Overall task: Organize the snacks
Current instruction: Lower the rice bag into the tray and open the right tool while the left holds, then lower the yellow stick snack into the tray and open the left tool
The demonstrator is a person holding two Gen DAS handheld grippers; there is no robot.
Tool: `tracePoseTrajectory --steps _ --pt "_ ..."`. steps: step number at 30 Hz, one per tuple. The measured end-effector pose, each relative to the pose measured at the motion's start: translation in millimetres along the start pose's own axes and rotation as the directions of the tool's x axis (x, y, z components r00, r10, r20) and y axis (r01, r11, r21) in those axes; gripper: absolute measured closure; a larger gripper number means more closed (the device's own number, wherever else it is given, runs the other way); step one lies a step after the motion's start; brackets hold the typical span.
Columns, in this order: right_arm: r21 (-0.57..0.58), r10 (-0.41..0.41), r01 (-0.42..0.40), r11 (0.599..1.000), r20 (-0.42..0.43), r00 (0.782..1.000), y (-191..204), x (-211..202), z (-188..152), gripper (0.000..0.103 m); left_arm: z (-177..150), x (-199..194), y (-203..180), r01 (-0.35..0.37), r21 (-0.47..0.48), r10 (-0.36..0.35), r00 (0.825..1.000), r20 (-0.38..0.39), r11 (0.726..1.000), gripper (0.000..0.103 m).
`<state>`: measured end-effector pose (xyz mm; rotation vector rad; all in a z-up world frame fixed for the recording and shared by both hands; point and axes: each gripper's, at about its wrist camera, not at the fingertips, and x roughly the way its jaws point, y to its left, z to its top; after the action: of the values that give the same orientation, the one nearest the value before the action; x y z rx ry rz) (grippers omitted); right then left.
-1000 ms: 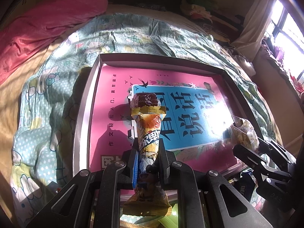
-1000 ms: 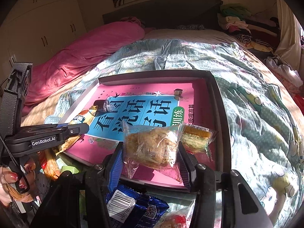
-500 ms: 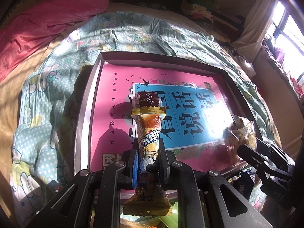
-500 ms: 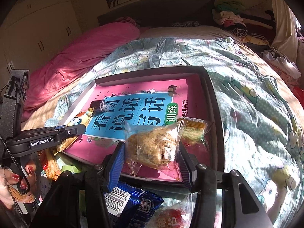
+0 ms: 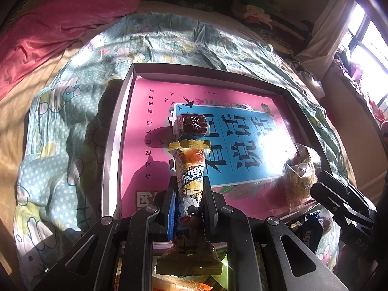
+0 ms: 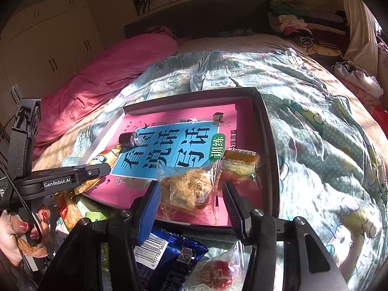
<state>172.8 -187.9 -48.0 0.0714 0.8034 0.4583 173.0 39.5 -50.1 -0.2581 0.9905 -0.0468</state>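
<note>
The clear-wrapped floss cake (image 6: 188, 189) now lies in the tray (image 6: 268, 145) near its front right corner, just in front of a wrapped sandwich cake (image 6: 240, 163). The right gripper (image 6: 191, 197), clamped on it half a second ago, has spread wide, both pads clear of the wrapper. That snack looks delivered. The left gripper (image 5: 188, 200) still pinches a long sausage stick (image 5: 190, 167) above the tray's front left part.

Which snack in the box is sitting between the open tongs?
The clear-wrapped fluffy cake. It sits between the open right tongs. The sandwich cake lies beyond them, and the left tongs pinch the long snack.
</note>
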Motion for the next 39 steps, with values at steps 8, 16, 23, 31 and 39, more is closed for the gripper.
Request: tracePoseTrajectory --steps 8,16,23,31,39 --pt "-0.018 0.001 -0.001 1.0 0.013 1.0 4.5 -4.0 1.8 0.05 -3.2 -0.4 4.9 -0.023 -0.003 0.023 1.0 -0.014 1.0 0.081" --pt "-0.022 0.0 0.001 1.0 0.026 1.0 4.8 -7.2 2.3 0.05 -2.1 -5.1 9.7 -0.052 -0.002 0.052 0.999 -0.001 0.999 0.074" --pt "-0.021 -0.002 0.003 1.0 0.031 1.0 4.2 -8.6 2.6 0.049 1.0 -8.7 17.7 -0.044 -0.02 0.045 0.998 0.032 0.999 0.069" --pt "-0.022 -0.003 0.004 1.0 0.043 0.999 4.7 -11.3 4.1 0.049 5.0 -18.0 20.2 -0.045 -0.023 0.046 0.997 0.055 0.999 0.061" --pt "-0.023 -0.013 0.014 1.0 0.061 0.998 4.1 -16.1 5.5 0.049 7.8 -29.3 19.2 -0.047 -0.021 0.048 0.996 0.078 0.999 0.054"
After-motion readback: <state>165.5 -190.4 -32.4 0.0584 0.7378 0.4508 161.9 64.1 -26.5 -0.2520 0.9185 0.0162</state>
